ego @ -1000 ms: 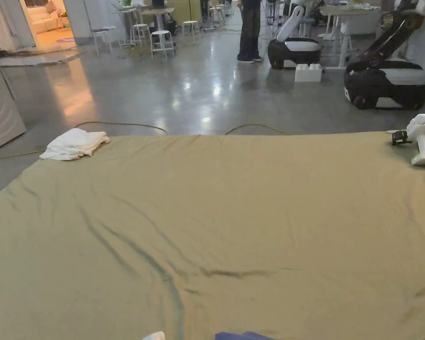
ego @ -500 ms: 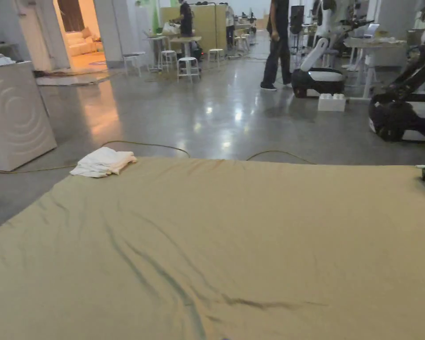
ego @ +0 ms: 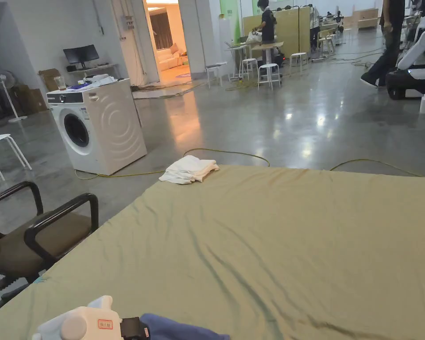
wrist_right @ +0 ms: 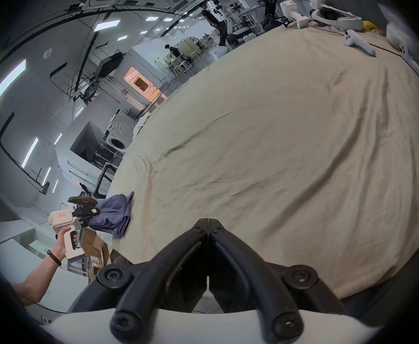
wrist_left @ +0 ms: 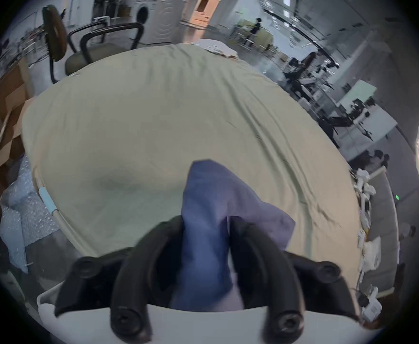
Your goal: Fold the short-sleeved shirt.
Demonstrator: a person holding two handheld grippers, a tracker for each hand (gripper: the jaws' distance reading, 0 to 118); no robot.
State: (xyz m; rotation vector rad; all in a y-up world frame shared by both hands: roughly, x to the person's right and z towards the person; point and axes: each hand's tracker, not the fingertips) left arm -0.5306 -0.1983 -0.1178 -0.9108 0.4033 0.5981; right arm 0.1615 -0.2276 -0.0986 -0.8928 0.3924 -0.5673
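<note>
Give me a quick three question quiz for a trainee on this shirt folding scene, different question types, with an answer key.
1. True or false: the left gripper is shut on the blue shirt.
2. Multiple choice: the right gripper is A) shut on the shirt, B) shut with nothing between its jaws, C) wide open.
3. Fill in: the folded white cloth lies at the far corner of the green sheet, nearest the white ____ on the floor.

Key: 1 true. 2 B. 3 washing machine.
</note>
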